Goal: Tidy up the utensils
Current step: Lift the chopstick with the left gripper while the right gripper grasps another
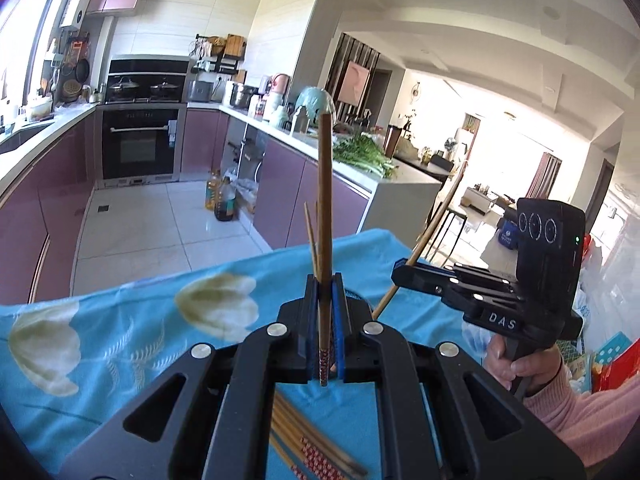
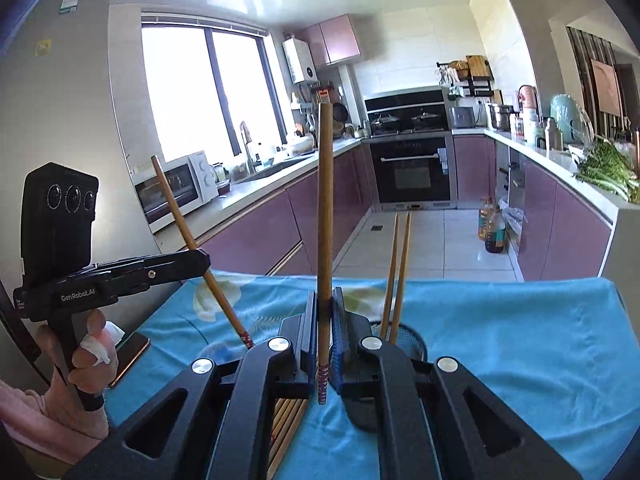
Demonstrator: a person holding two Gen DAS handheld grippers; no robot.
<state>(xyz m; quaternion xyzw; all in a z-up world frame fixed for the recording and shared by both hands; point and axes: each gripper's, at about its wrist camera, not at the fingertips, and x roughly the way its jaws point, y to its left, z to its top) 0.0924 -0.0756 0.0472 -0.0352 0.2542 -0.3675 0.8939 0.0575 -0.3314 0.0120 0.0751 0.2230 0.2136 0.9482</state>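
- Jaws of the left gripper were pressed together on a single brown chopstick, which stood nearly upright between the blue pads, its red-patterned end poking out below them.
- Jaws of the right gripper were likewise pinching one chopstick, upright, with its patterned end hanging just under the pads.
- In the left wrist view the right gripper showed at the right edge, gripped by a hand in a pink sleeve, with the letters "DAS" readable on its black body.
- In the right wrist view the left gripper appeared at the left, its chopstick tilted, and "GenRobot.AI" could be read along its side; the hand on its handle had a white wrap on one finger.
- More chopsticks lay loose in a bunch on the blue flowered cloth beneath the left gripper.
- Two further chopsticks stood upright in a black mesh holder on the cloth, just beyond the right gripper.
- A phone lay on the cloth near the left hand.
- Behind, a white microwave sat on the counter; labels on the grey fridge were too small to read.
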